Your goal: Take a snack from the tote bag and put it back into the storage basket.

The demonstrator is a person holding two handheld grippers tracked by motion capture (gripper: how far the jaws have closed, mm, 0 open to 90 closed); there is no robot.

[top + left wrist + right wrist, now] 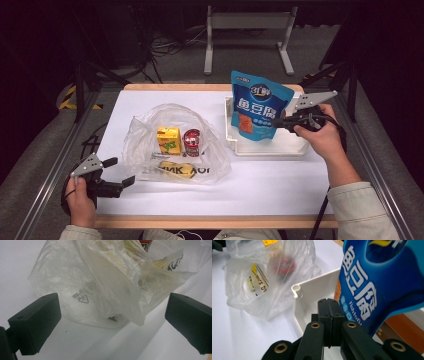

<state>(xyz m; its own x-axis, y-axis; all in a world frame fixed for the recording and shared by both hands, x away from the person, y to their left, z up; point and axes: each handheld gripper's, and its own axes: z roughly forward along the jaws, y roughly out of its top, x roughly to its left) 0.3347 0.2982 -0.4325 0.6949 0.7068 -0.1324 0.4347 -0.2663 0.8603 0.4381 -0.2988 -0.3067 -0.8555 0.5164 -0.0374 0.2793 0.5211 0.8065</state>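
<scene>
Right gripper (278,123) has its jaws pressed together on the lower right edge of the blue pouch (257,110); in the right gripper view the pads meet with no gap showing, and the pouch (384,282) hangs just beside them, its edge apparently pinched. The pouch stands upright over the white tray (300,148), its bottom inside or just above the tray; contact with the tray floor cannot be told.

Left gripper (122,172) sits at the near left of the table, jaws wide apart, nothing between them, facing the plastic bag (145,130). The bag holds a yellow carton (168,139), a red can (191,142) and a yellow packet (176,170).

Step judged in hand: setting the pouch into the tray.

To do it well: lower straight until the bottom rests on the tray floor, keep clear of the tray wall, tip the pouch flat, and only then open. An edge pinch is thin, so no swinging.
</scene>
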